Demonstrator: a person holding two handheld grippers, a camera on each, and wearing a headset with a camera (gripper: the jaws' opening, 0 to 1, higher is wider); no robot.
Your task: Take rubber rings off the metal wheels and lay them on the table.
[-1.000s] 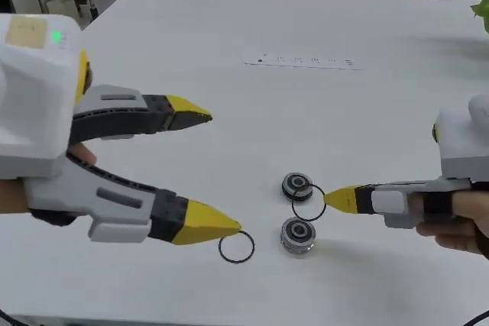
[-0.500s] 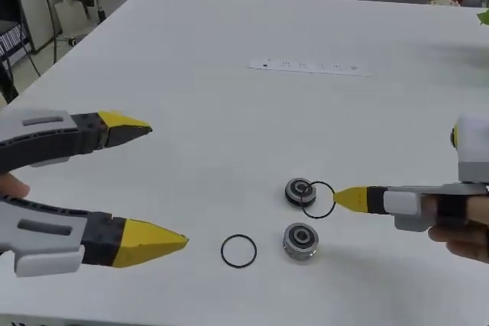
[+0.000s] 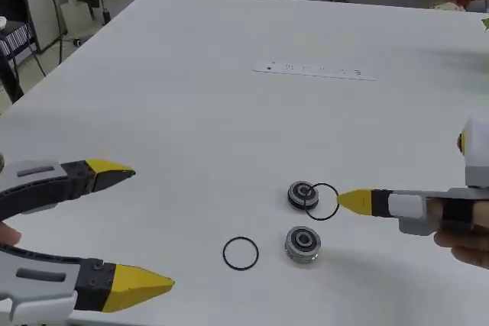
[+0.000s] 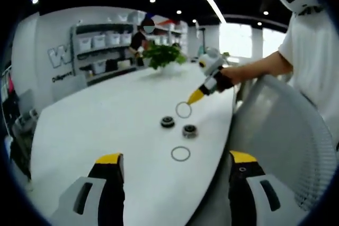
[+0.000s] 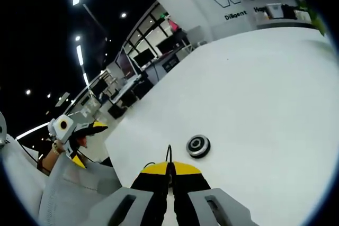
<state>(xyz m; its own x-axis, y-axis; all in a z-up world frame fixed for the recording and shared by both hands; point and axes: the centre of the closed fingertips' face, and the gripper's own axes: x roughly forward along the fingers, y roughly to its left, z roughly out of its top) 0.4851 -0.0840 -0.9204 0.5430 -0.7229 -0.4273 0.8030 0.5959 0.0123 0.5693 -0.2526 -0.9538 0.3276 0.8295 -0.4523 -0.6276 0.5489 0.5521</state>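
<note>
The right gripper [image 3: 345,201] has its pointy yellow tips pressed together on a thin black rubber ring [image 3: 322,201]. The ring is round like a hoop and overlaps a shiny metal wheel [image 3: 302,195]; I cannot tell if they touch. In the right gripper view the ring is just a thin dark line. The left gripper [image 3: 145,227] has its tips spread wide, holding nothing. Between the two grippers a second wheel [image 3: 303,241] and a loose ring [image 3: 241,253] lie on the smooth white table [image 3: 191,97].
</note>
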